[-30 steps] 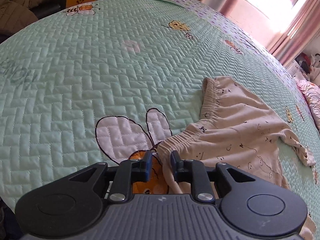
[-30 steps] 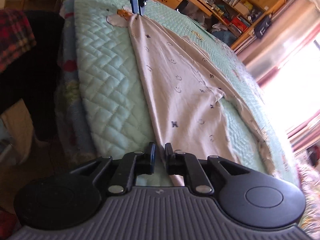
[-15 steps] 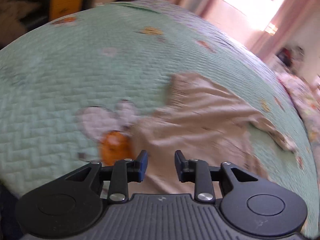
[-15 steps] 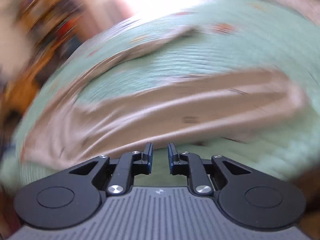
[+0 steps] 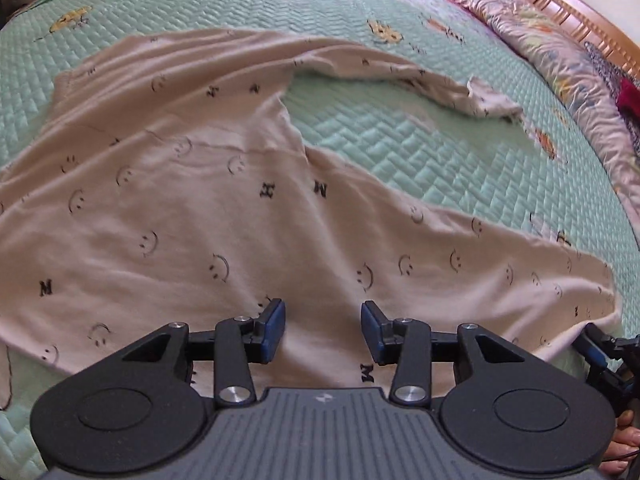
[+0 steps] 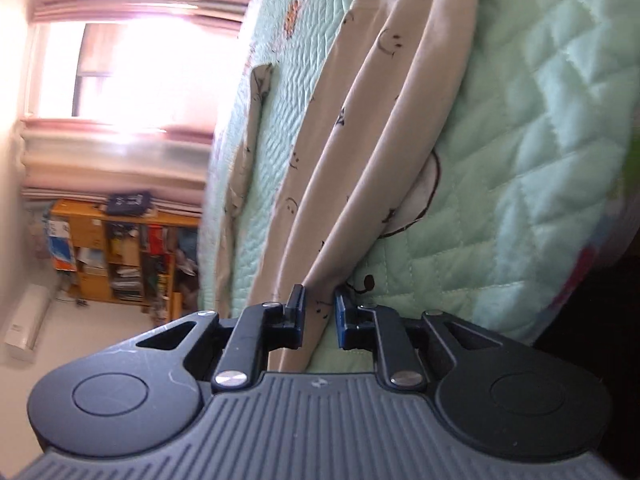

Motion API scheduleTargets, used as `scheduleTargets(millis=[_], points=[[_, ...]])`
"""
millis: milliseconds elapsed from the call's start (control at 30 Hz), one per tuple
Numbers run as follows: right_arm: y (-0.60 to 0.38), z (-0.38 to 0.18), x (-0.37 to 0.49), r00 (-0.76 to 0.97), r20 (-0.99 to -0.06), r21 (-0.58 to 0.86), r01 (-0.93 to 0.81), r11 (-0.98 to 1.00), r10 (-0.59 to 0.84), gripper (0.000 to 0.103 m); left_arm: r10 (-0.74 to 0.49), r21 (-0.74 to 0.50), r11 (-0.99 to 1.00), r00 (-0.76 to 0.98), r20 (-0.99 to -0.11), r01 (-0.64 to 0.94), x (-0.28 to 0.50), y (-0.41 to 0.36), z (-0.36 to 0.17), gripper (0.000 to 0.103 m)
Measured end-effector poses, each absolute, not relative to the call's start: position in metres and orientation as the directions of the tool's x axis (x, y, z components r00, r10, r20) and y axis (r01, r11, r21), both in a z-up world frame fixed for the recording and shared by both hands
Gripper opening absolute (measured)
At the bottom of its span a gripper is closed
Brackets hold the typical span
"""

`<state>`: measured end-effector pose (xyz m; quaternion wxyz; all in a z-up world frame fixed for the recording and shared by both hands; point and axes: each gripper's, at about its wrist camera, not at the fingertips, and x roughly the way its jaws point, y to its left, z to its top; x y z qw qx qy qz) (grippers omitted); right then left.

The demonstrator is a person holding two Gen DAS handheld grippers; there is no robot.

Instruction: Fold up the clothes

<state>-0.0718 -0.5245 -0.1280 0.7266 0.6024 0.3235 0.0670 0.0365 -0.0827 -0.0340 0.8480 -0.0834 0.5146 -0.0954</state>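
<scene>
Beige trousers (image 5: 240, 200) with smiley prints lie spread on the green quilted bed cover (image 5: 400, 140), one leg stretched toward the far right. My left gripper (image 5: 323, 330) hovers over the seat of the trousers. Its jaws are opening, with cloth lying under them and nothing pinched. At the lower right, my right gripper (image 5: 596, 354) sits by the near leg's end. In the right wrist view the trousers (image 6: 360, 140) run away in long folds. One fold lies between the fingers of the right gripper (image 6: 318, 314), whose pads stand slightly apart and do not visibly press.
A floral duvet (image 5: 560, 48) and wooden headboard (image 5: 580, 12) lie at the far right. A hand (image 5: 628, 440) shows at the lower right corner. The bed edge (image 6: 592, 272) drops off close beside the right gripper. A bookshelf (image 6: 120, 252) and bright window (image 6: 140, 72) stand beyond.
My left gripper let go of the waistband, swept along over the trousers and spread its jaws. My right gripper rolled sharply, released the leg and now sits low at the leg's end.
</scene>
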Motion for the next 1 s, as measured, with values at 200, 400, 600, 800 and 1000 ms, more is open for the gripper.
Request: scheduleTargets(millis=[200,400,600,800,1000], points=[[-0.525,-0.128,-0.066,0.787,-0.409,0.910,0.316,0.268,0.462,0.019,-0.244,-0.239,0.969,0.453,-0.858,0.069,0.036,-0.083,-0.036,0.047],[-0.524,-0.123,-0.072,0.807,-0.440,0.894,0.352,0.277,0.393,0.025,-0.260,-0.261,0.963,0.447,-0.856,0.061,0.038,-0.079,-0.037,0.047],[-0.520,-0.117,-0.064,0.794,-0.458,0.886,0.368,0.283,0.400,0.047,-0.260,-0.258,0.964,0.444,-0.857,0.066,0.038,-0.080,-0.037,0.047],[-0.518,-0.113,-0.056,0.796,-0.457,0.884,0.356,0.304,0.397,0.053,-0.268,-0.264,0.962,0.443,-0.856,0.071,0.038,-0.078,-0.038,0.047],[-0.525,-0.113,-0.065,0.785,-0.473,0.875,0.365,0.319,0.401,0.003,-0.279,-0.278,0.958,0.440,-0.854,0.069,0.038,-0.077,-0.039,0.048]])
